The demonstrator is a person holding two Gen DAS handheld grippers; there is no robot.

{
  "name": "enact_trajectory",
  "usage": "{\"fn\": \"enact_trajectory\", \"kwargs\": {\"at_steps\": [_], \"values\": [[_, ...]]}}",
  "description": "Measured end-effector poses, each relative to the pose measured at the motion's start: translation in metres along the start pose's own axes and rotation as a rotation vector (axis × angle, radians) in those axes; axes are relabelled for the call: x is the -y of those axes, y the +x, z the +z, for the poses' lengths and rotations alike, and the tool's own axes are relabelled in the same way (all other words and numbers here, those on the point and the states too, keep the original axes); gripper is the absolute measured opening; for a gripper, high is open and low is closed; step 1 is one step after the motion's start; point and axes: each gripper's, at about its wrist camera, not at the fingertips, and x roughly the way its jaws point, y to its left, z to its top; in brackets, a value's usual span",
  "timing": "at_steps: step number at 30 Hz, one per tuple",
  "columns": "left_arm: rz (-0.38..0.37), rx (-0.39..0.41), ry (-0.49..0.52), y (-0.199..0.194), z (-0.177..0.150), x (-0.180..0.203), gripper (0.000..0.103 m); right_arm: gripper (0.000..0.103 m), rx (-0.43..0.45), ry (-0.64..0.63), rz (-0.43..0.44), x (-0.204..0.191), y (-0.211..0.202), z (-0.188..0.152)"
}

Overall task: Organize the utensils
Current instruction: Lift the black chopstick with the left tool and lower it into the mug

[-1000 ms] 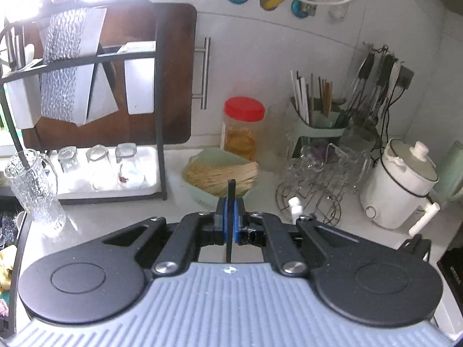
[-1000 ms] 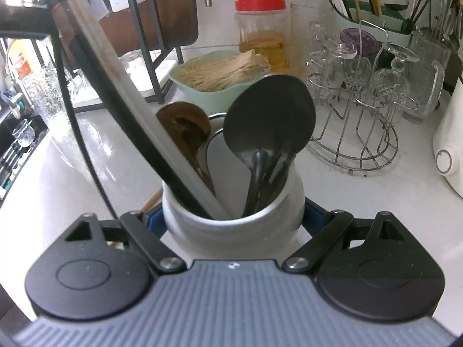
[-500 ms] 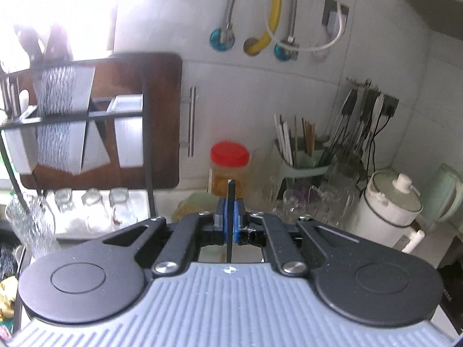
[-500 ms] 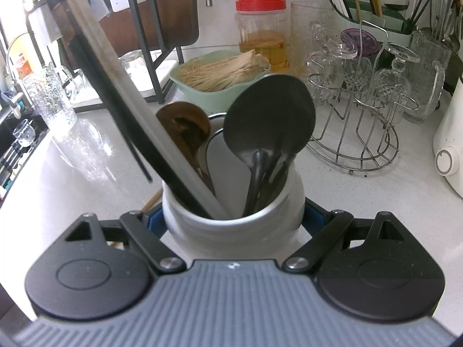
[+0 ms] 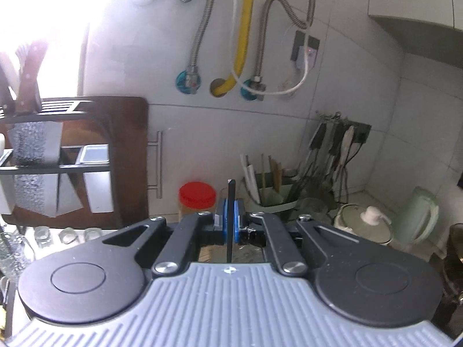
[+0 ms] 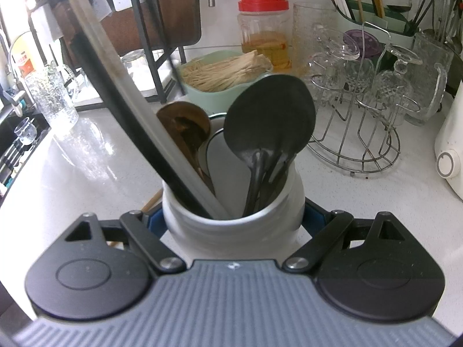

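My left gripper [image 5: 229,217] is shut on a thin black stick [image 5: 231,196] that stands upright between its blue pads. It is held high, facing the tiled wall with the counter low in the left wrist view. My right gripper [image 6: 233,221] is shut on a white ceramic jar [image 6: 231,237] standing on the white counter. The jar holds a black spoon [image 6: 269,115], a wooden spoon [image 6: 182,121] and long dark and grey utensils [image 6: 115,81] leaning to the upper left.
Behind the jar are a green bowl of pale sticks [image 6: 225,86], a red-lidded jar [image 6: 263,29] and a wire rack of glasses [image 6: 361,115]. A glass mug [image 6: 52,98] stands at the left. A green utensil holder [image 5: 275,199], a cooker [image 5: 364,225] and a black knife rack [image 5: 58,150] line the wall.
The left gripper has risen and tilted up with the black stick, so the wall fills its view. The thin black stick that hung at the left of the right wrist view has left there.
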Motion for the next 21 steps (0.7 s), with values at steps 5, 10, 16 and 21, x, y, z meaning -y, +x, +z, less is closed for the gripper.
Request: {"fn": "enact_trajectory", "kwargs": {"at_steps": [5, 10, 16, 21], "values": [[-0.043, -0.009, 0.016, -0.002, 0.01, 0.009, 0.005, 0.092, 0.002, 0.0, 0.0, 0.0, 0.0, 0.0], [-0.088, -0.027, -0.002, -0.009, 0.019, 0.012, 0.005, 0.092, 0.014, 0.003, 0.004, 0.001, 0.0, -0.002], [-0.126, -0.038, 0.023, -0.014, 0.022, 0.021, 0.005, 0.092, 0.02, 0.002, 0.007, 0.001, 0.0, -0.002], [-0.134, -0.067, 0.035, -0.013, 0.016, 0.029, 0.005, 0.092, 0.021, 0.001, 0.01, 0.002, 0.0, -0.003]]}}
